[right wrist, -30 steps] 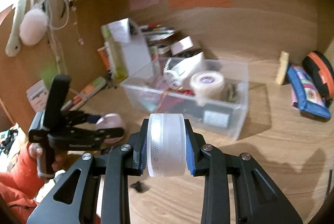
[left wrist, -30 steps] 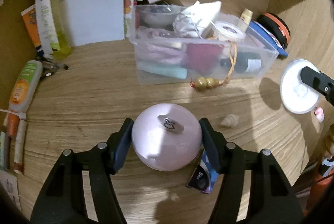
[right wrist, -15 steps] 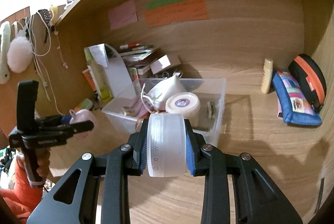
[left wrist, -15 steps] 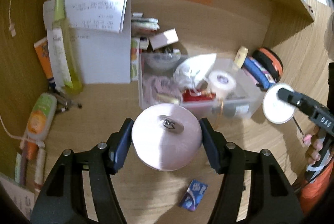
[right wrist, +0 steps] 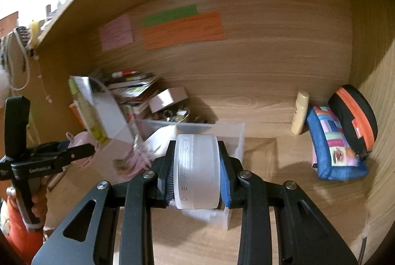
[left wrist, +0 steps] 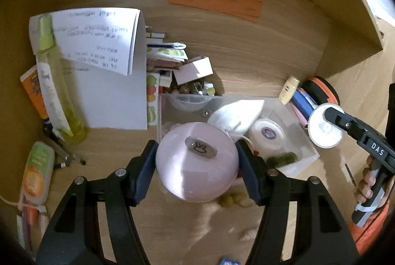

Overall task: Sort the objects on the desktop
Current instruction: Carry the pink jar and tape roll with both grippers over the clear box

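My left gripper [left wrist: 197, 162] is shut on a round pink case [left wrist: 197, 173] with a small grey emblem, held in the air over the near edge of a clear plastic bin [left wrist: 291, 117]. My right gripper [right wrist: 196, 172] is shut on a frosted white round jar [right wrist: 196, 166], held on edge above the same bin [right wrist: 232, 131]. The jar also shows in the left wrist view [left wrist: 323, 129] at the bin's right. The bin holds a white pouch [left wrist: 237, 114], a white tape roll [left wrist: 267, 135] and other small items.
A yellow-green spray bottle [left wrist: 56, 92] and white papers [left wrist: 108, 82] stand at the left. An orange tube [left wrist: 37, 173] lies at far left. A cream bottle [right wrist: 300, 114], a blue pouch [right wrist: 335, 146] and a black-orange case [right wrist: 355, 119] sit by the right wall.
My left gripper has lifted the pink case off the desk and carried it toward the bin. My right gripper has carried the jar forward over the bin.
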